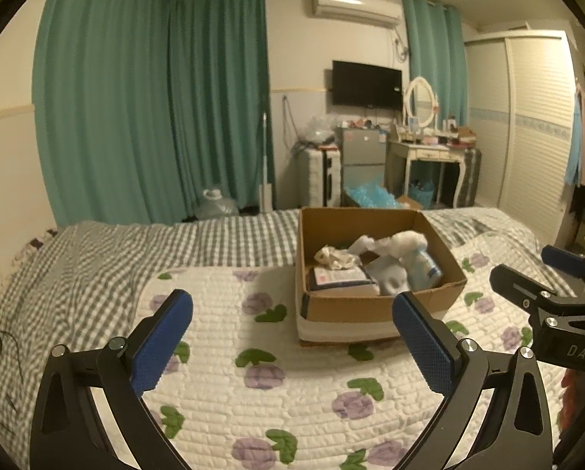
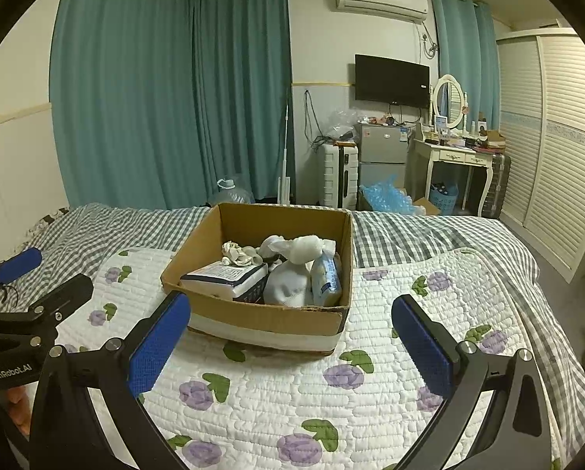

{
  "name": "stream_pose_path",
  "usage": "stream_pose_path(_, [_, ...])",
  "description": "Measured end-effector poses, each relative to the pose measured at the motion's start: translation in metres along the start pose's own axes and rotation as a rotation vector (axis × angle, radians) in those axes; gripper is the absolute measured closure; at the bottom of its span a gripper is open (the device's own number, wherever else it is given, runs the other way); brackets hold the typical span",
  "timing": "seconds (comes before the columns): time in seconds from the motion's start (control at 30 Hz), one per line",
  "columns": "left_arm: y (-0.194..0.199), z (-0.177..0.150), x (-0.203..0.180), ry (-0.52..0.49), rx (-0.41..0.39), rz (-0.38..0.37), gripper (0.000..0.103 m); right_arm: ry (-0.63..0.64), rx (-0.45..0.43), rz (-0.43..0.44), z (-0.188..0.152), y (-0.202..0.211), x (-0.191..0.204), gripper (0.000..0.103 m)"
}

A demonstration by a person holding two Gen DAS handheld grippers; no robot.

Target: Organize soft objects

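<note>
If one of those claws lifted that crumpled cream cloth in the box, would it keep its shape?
Probably not. The crumpled cream cloth lies in loose folds atop the other items in the cardboard box, so it would likely droop and unfurl. It looks thin, so probably light. Pinched at one fold, the rest may trail.

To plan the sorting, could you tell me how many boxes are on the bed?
1: the box sits mid-bed on the quilt, ahead of both open grippers.

Open cardboard box (image 2: 261,313) on floral quilt, holding white, seemingly soft bundles (image 2: 304,248)
</note>
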State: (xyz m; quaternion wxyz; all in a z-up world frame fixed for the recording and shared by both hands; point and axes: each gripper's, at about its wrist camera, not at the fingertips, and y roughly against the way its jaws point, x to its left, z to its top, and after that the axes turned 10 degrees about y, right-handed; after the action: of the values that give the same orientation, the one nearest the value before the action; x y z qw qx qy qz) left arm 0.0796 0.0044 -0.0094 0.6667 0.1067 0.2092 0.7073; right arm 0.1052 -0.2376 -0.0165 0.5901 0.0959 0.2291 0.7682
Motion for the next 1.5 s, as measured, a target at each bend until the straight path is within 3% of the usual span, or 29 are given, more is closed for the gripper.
stream_pose_path(1.5, [-0.0031, -0.0022, 0.0077, 0.017, 0.007, 0.005, 0.000, 0.002, 0.010, 0.009, -0.0024, -0.0029, 0.0075, 0.000])
